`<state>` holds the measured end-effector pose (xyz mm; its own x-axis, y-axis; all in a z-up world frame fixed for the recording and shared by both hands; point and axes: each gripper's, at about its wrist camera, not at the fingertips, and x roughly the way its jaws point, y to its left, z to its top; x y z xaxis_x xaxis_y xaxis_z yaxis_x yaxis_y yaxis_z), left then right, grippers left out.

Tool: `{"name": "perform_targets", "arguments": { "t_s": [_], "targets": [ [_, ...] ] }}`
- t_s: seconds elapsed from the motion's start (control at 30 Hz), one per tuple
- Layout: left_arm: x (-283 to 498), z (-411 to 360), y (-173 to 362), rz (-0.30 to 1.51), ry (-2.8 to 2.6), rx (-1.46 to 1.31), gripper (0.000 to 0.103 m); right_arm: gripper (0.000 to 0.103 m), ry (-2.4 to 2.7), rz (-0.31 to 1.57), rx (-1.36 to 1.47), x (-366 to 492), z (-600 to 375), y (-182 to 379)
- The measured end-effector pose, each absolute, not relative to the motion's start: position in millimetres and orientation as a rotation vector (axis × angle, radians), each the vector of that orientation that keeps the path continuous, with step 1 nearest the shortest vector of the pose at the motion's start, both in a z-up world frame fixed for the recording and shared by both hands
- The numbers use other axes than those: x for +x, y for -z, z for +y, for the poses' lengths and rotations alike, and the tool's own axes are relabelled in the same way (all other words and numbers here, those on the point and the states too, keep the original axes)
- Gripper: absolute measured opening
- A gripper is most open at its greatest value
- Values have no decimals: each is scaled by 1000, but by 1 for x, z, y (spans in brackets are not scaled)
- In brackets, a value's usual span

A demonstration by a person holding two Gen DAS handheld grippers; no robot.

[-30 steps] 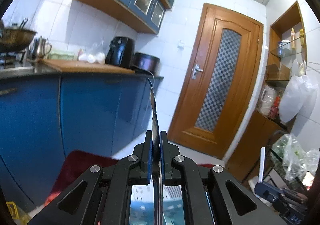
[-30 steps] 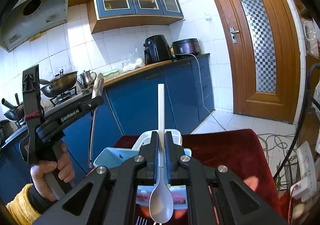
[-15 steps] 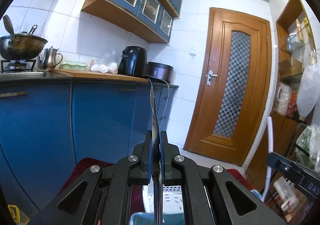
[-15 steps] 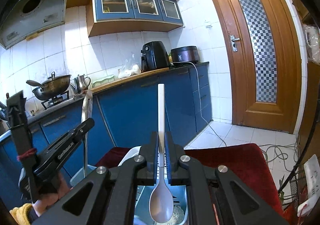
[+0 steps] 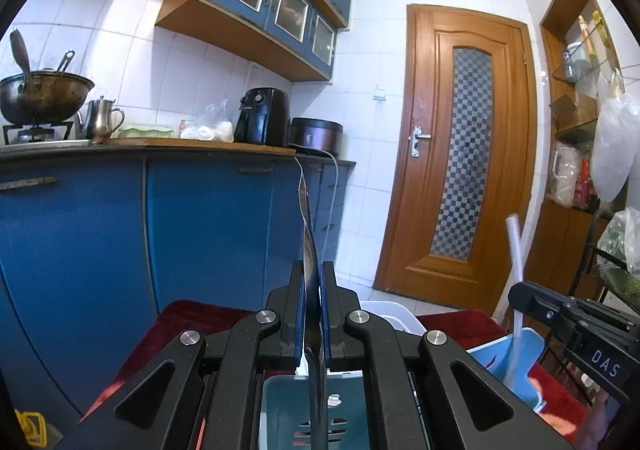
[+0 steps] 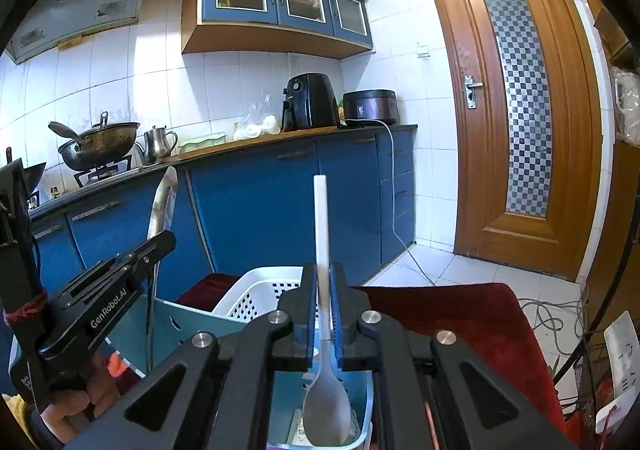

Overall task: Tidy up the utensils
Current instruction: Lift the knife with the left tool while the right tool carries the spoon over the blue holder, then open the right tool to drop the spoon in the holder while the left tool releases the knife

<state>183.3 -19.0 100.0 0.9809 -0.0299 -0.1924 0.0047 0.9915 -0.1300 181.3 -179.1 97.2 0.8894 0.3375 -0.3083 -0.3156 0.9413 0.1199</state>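
My left gripper is shut on a metal knife, held upright and seen edge-on, above a teal bin. In the right wrist view the same left gripper holds the knife blade up over the teal bin. My right gripper is shut on a white plastic spoon. Its handle points up and its bowl hangs over a light blue bin. From the left wrist view the right gripper and spoon stand over that light blue bin.
A white perforated basket sits behind the bins on a dark red cloth. Blue kitchen cabinets run behind, and a wooden door is on the right. Cables lie on the floor. A person's hand grips the left tool.
Both grippers have sunk toward the bins, which now fill more of the lower part of each view. The left view has rolled closer to level. Knife and spoon stay gripped.
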Motion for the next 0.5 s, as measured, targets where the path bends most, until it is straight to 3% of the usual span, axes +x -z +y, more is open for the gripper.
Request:
{"name": "perform_targets", "arguments": {
  "t_s": [0.1, 0.23, 0.5],
  "targets": [
    [181, -20, -101, 202, 31, -123, 7, 11, -340, 340, 70, 178, -180, -97],
    [176, -23, -102, 212, 35, -103, 7, 26, -351, 344, 87, 174, -182, -99],
    [173, -21, -98, 251, 50, -118, 11, 34, -352, 329, 106, 161, -188, -108]
  ]
}}
